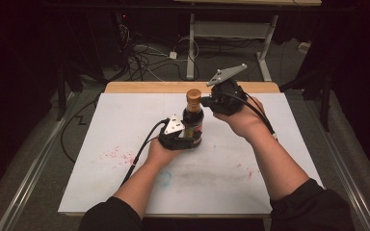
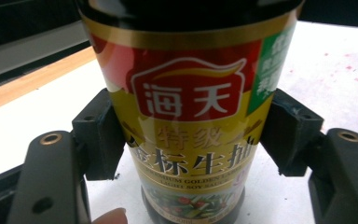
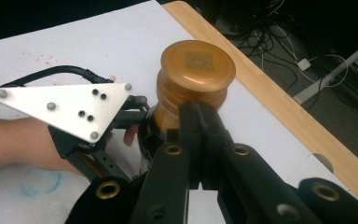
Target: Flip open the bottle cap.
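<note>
Left tongs clamped on soy sauce bottle, upright mid-frame on counter. Right tongs together, tips just beside cap. Cap still on; opening likely remains.

A white-topped desk with a wooden far edge stands in a dark room; beyond it, tangled cables lie on grey floor beside a white-framed table.
</note>
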Available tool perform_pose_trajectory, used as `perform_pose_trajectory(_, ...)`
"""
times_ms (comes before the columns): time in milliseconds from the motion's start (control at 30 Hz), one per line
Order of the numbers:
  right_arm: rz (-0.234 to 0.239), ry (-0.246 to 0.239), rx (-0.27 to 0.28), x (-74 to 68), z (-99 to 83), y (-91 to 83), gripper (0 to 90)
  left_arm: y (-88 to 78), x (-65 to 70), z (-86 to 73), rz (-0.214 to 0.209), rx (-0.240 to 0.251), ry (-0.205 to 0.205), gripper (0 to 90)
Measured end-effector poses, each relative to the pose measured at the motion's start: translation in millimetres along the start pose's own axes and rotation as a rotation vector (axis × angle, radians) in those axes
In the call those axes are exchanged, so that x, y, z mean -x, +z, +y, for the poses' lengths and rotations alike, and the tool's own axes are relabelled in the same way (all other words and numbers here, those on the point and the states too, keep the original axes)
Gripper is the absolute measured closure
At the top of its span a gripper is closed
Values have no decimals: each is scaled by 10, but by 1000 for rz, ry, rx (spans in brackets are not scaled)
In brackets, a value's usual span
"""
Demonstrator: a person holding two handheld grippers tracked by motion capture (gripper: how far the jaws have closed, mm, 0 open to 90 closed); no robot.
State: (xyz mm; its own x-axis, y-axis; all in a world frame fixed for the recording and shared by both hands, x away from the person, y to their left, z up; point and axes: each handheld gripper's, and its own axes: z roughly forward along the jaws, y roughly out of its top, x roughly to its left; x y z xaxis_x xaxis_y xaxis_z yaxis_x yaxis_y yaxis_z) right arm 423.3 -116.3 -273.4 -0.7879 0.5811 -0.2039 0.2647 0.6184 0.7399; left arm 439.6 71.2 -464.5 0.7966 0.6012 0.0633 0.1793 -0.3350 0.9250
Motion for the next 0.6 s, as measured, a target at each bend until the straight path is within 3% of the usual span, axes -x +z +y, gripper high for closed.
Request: perform_pose_trajectory(600,-1,34,76,3,-6,11,900,0,-9,-10,-3,6,-8,291)
